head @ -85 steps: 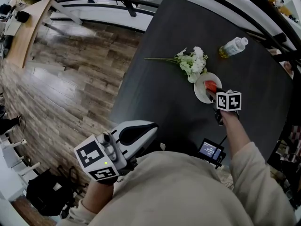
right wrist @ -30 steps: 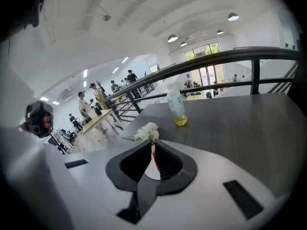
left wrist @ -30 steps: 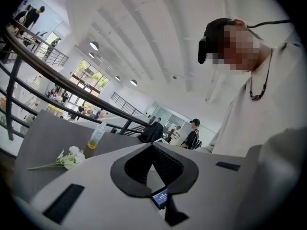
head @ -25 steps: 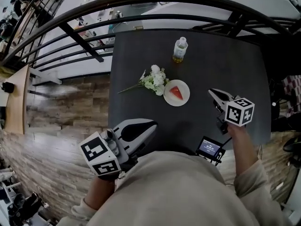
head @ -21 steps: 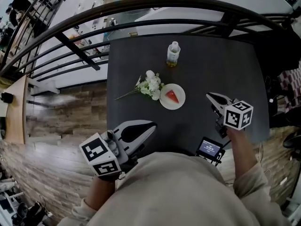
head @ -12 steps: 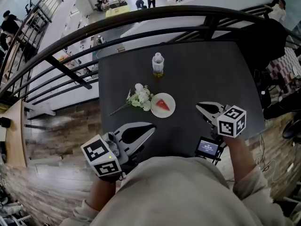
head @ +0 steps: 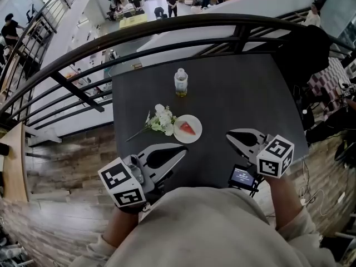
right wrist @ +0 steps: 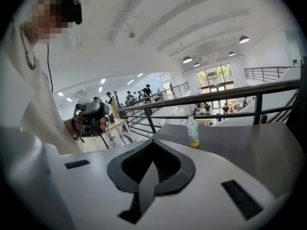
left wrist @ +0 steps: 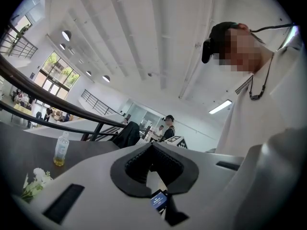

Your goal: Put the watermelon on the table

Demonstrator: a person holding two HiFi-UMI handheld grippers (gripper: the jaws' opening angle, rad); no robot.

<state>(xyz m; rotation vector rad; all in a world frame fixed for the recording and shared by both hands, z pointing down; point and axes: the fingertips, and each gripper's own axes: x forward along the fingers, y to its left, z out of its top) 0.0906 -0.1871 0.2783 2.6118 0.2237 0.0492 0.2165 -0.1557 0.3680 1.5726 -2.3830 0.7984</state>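
A red watermelon slice (head: 187, 128) lies on a small white plate (head: 194, 124) on the dark table (head: 245, 88). No jaw touches it. My right gripper (head: 229, 133) hovers to the right of the plate near the table's front edge, shut and empty; its own view shows the tips (right wrist: 153, 141) meeting with nothing between. My left gripper (head: 183, 150) is held in front of the plate, also shut and empty, with its tips (left wrist: 152, 144) together. Neither gripper view shows the plate or the slice.
White flowers (head: 159, 120) lie left of the plate and a bottle of yellow liquid (head: 181, 82) stands behind it. A small screen device (head: 243, 176) sits near the table's front edge. A black railing (head: 167, 35) runs behind the table.
The right gripper, earlier at the plate by the slice, has drawn back toward me and risen. The left gripper has lifted slightly. The slice stays on the plate.
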